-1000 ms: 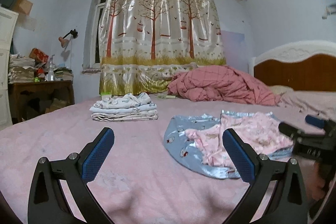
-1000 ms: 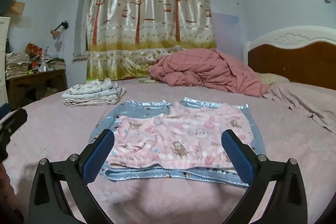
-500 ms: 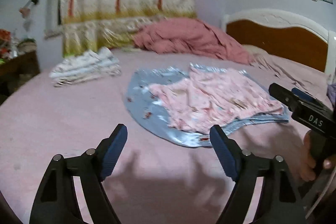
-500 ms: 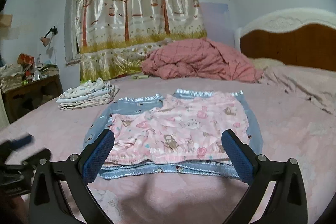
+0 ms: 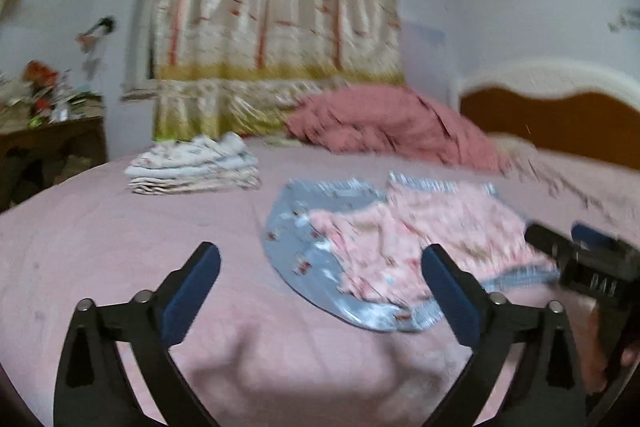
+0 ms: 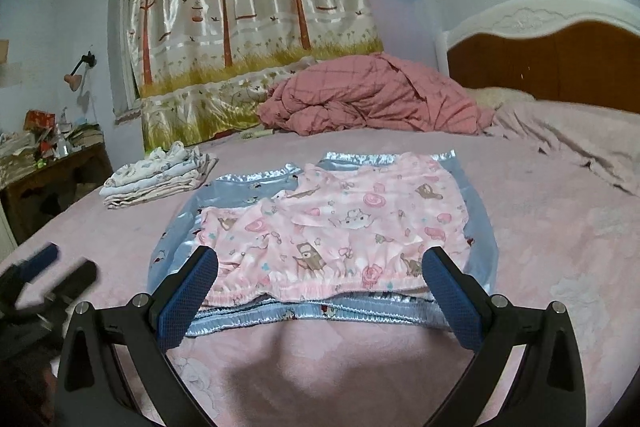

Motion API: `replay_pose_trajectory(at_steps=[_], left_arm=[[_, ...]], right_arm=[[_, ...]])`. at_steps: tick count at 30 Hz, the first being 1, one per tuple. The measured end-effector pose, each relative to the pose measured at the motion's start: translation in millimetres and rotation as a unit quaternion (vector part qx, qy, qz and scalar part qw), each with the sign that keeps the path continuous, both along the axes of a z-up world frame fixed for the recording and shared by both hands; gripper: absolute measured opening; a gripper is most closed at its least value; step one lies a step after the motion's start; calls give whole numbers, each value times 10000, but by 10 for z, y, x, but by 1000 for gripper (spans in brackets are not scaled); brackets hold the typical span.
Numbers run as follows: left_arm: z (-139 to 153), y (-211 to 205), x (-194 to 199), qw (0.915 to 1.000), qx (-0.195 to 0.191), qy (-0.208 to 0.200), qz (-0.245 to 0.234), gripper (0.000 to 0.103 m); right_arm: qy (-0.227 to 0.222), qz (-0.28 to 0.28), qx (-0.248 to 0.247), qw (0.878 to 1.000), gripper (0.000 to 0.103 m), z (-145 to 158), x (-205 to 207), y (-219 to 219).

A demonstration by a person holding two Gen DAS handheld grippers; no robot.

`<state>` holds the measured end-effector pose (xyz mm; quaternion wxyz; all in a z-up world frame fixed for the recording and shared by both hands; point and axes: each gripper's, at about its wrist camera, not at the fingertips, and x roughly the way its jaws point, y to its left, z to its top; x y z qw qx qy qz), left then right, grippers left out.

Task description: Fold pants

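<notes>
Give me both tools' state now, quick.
Left tool: open, holding nothing; its jaws just reopened wide.
Right tool: open, holding nothing, pink pants beyond it.

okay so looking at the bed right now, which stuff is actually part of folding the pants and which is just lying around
Part of the job:
- pink pants, spread flat
- blue pants, lying under the pink pair
- left gripper, open
- right gripper, open

Just lying about:
- folded stack of clothes
- red quilt, bunched up
- curtain
- cluttered side table

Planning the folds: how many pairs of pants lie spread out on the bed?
2: pink cartoon-print pants on top, shiny blue satin pants beneath them; more could be hidden underneath.
</notes>
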<state>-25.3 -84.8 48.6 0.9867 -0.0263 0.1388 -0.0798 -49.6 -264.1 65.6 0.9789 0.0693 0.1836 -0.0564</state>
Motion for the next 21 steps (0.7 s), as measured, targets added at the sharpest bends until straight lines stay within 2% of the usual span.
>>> replay_pose_trajectory(at_steps=[5, 13, 21], left_arm=[[-21, 144, -115, 9989, -233, -278, 302, 102], [-24, 65, -151, 9980, 52, -425, 464, 102], [-32, 42, -163, 9974, 111, -477, 522, 102]], right_arm=[[-173, 116, -344, 9992, 103, 16, -55, 159], [-430, 201, -714, 9963, 103, 35, -153, 307], [-427, 220, -712, 9963, 103, 32, -154, 308]])
